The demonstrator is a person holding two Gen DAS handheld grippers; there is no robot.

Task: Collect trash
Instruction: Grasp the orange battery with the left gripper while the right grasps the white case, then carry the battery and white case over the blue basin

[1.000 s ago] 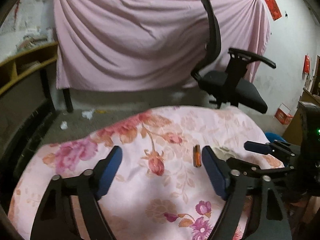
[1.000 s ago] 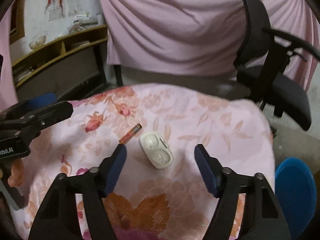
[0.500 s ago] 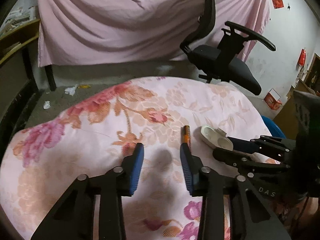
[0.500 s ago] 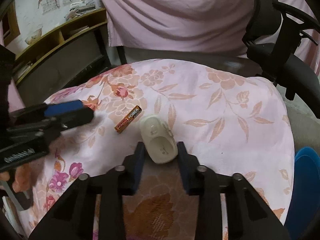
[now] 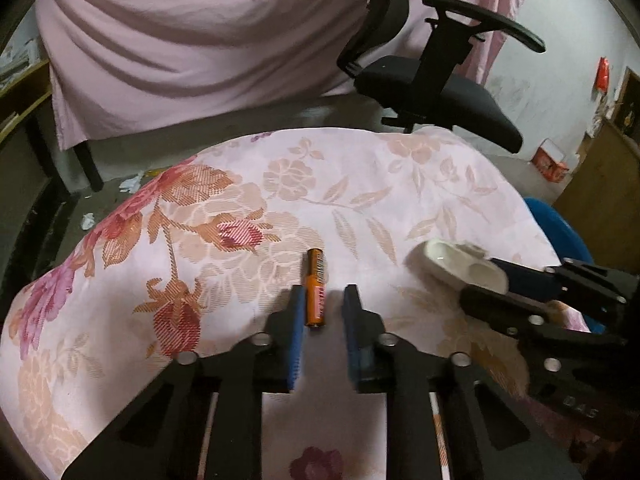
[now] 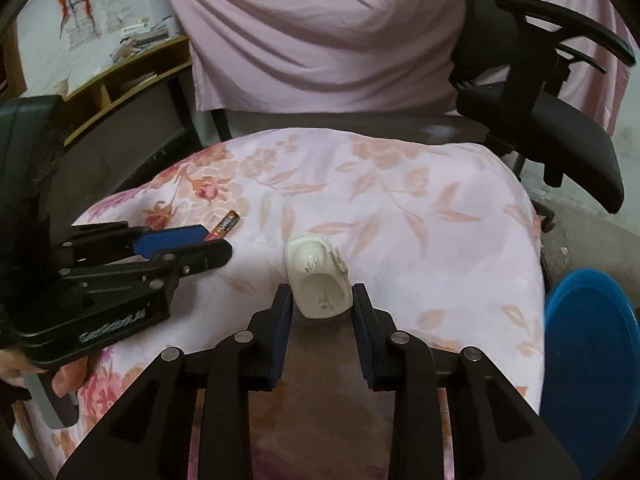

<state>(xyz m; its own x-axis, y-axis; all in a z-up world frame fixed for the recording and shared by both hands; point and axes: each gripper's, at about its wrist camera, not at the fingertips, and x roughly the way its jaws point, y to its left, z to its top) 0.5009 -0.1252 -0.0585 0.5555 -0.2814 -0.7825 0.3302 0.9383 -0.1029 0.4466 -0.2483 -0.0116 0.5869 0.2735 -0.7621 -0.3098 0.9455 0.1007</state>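
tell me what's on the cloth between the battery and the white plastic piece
Nothing lies there. In the left wrist view, only bare floral tablecloth runs between the orange battery and the white plastic piece; the right wrist view shows the same gap.

The left gripper [image 5: 320, 300] was held low and pointed forward, its blue-padded fingers [image 5: 295, 320] narrowed to a small gap and not quite closed. The right gripper [image 6: 322, 300] sat just beside it on the right, also low and level, its fingers [image 6: 280, 316] drawn in to a slightly wider gap. Part of the person's left hand [image 6: 24, 368] showed behind the left gripper's handle.
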